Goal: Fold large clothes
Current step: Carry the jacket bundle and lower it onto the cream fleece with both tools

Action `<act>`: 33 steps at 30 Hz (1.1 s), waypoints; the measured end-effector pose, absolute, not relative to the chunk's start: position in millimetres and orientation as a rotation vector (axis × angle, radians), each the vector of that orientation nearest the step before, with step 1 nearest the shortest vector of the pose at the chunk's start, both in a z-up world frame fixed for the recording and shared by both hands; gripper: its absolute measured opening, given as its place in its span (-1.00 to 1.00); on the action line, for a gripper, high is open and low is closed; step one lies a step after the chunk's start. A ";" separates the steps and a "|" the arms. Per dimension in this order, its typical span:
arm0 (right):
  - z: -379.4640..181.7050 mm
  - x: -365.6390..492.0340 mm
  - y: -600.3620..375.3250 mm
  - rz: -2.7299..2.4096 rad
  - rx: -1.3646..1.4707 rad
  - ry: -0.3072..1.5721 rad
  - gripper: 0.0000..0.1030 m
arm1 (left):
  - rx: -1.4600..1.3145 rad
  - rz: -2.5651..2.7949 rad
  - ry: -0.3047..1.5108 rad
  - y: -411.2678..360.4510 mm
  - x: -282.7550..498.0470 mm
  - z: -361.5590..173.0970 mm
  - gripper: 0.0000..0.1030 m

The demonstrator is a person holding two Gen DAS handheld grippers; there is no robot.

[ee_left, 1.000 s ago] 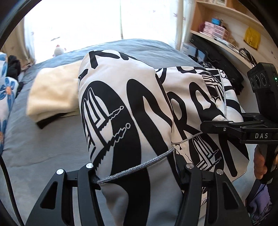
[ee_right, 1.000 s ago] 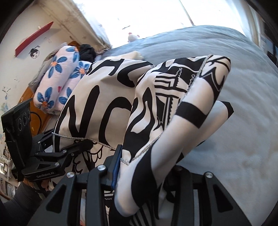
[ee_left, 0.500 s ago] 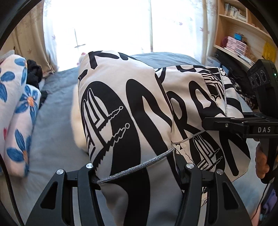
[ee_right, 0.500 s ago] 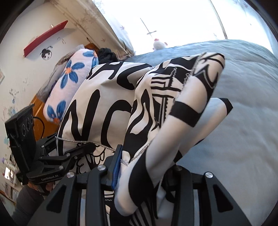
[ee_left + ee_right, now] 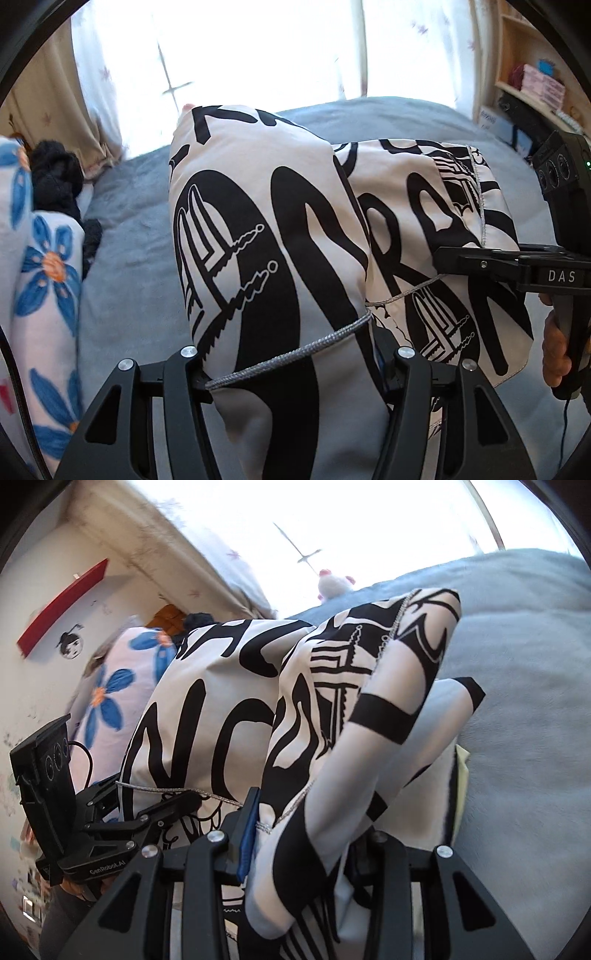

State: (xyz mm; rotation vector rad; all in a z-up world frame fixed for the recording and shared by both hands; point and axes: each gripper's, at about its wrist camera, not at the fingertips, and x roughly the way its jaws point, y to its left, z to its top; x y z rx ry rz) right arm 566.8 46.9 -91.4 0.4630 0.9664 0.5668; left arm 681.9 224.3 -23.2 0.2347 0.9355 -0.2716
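A white garment with bold black lettering and a silver cord edge (image 5: 258, 240) hangs bunched over the grey bed, carried by both grippers. My left gripper (image 5: 295, 369) has a thick fold of it filling the gap between its fingers; the jaws are opening, and the cloth still sits against both pads. My right gripper (image 5: 299, 845) is shut on another fold of the garment (image 5: 207, 709). In the left wrist view the right gripper (image 5: 480, 262) clamps the garment's right side, with a person's hand (image 5: 554, 354) on its handle. The left gripper (image 5: 147, 812) shows at lower left in the right wrist view.
The grey bed cover (image 5: 129, 266) stretches under the garment. Blue-flowered pillows (image 5: 44, 277) and a dark piece of clothing (image 5: 55, 181) lie at the left. Shelves (image 5: 535, 85) stand at the right. A plush toy (image 5: 332, 585) sits by the window. A pale yellow cloth (image 5: 461, 775) peeks out below.
Both grippers carried the garment sideways across the bed towards the pillows. The cream folded cloth slid out of the left wrist view, and the flowered pillows came in at the left.
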 end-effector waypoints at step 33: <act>-88.6 512.6 64.6 0.338 0.069 0.969 0.07 | 0.266 -0.038 0.916 230.3 615.6 -38.1 -0.85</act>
